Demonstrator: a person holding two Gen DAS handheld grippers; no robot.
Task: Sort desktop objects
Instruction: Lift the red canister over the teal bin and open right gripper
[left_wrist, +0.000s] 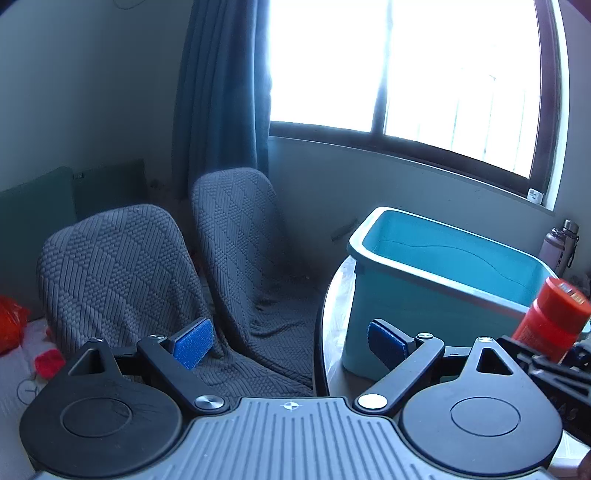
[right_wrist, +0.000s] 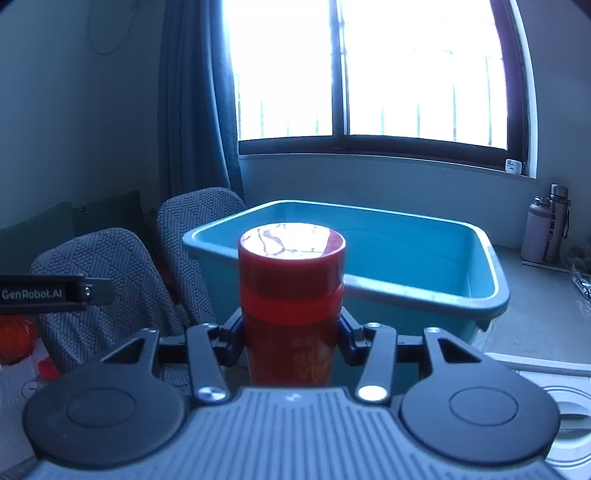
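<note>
My right gripper (right_wrist: 291, 338) is shut on a red bottle (right_wrist: 291, 295) with a red cap, held upright in front of the near rim of a teal plastic bin (right_wrist: 424, 251). The bottle also shows in the left wrist view (left_wrist: 550, 317) at the right edge, beside the bin (left_wrist: 443, 266). My left gripper (left_wrist: 291, 343) is open and empty, with blue pads (left_wrist: 194, 343) wide apart, held left of the bin near the table edge. The bin's floor is hidden by its walls.
Two grey covered chairs (left_wrist: 147, 277) stand left of the round table (left_wrist: 332, 332). Two water flasks (right_wrist: 546, 229) stand on a counter at the right. A dark curtain (right_wrist: 199, 110) and a bright window are behind. Orange items (left_wrist: 11, 325) lie low at the left.
</note>
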